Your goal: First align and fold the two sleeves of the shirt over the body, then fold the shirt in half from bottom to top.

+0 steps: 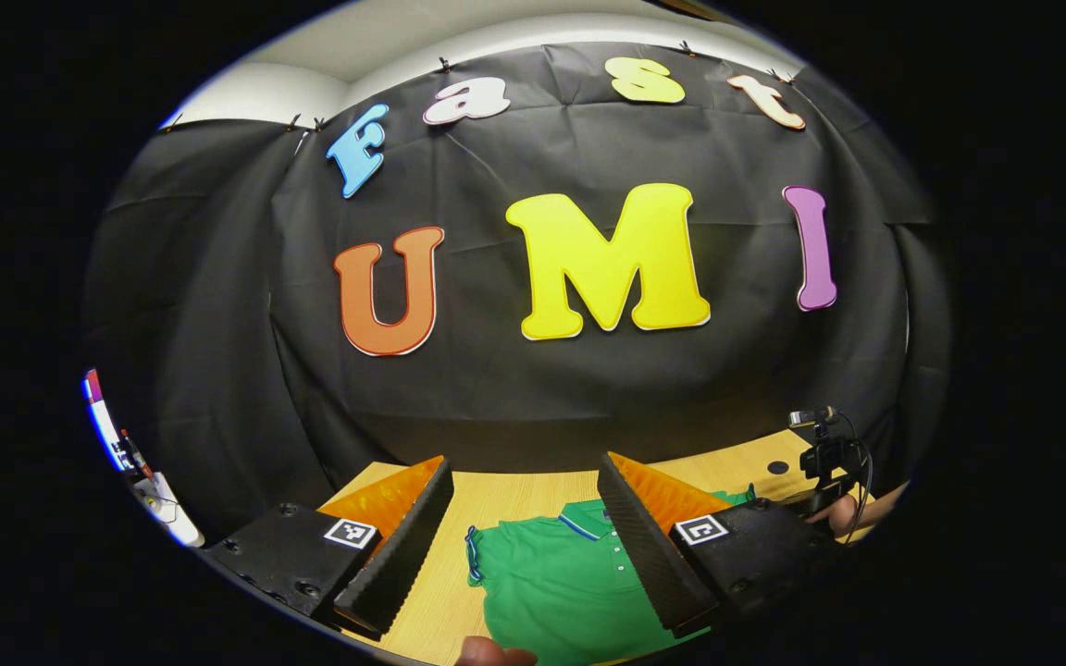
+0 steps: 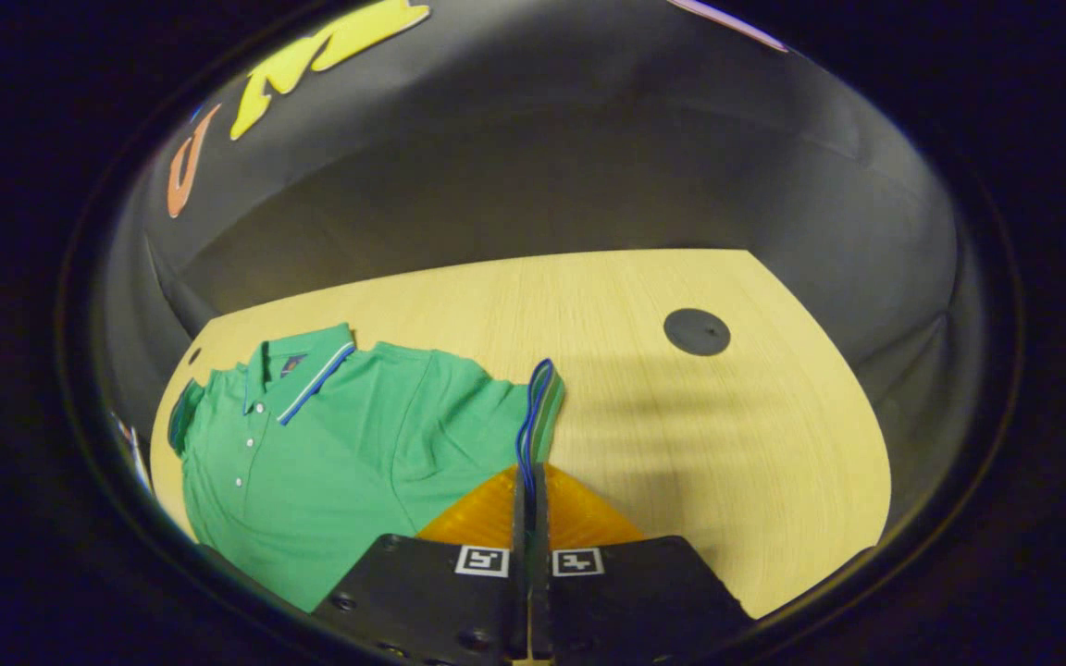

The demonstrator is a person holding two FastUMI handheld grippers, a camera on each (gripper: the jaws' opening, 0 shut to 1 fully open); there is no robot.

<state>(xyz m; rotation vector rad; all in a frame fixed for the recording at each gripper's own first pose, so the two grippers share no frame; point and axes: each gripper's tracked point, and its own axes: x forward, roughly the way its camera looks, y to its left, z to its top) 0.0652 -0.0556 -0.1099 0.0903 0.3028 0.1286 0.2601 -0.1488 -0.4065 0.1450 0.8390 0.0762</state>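
A green polo shirt [image 2: 329, 444] with blue trim lies face up on the wooden table [image 2: 727, 444], collar toward the wall. In the right gripper view, my right gripper [image 2: 530, 470] is shut on the cuff of one sleeve [image 2: 539, 407], which stands on edge just beyond the fingertips. In the left gripper view, my left gripper [image 1: 526, 460] hangs open above the shirt [image 1: 561, 583], near the collar [image 1: 588, 520], with nothing between its fingers. The other sleeve [image 1: 476, 555] lies flat at the left.
A black round disc [image 2: 697, 331] is set in the table beyond the held sleeve. At the right of the left gripper view a hand [image 1: 852, 511] holds the other gripper [image 1: 824, 455]. A fingertip [image 1: 491, 653] shows at the bottom edge. The black cloth wall closes the back.
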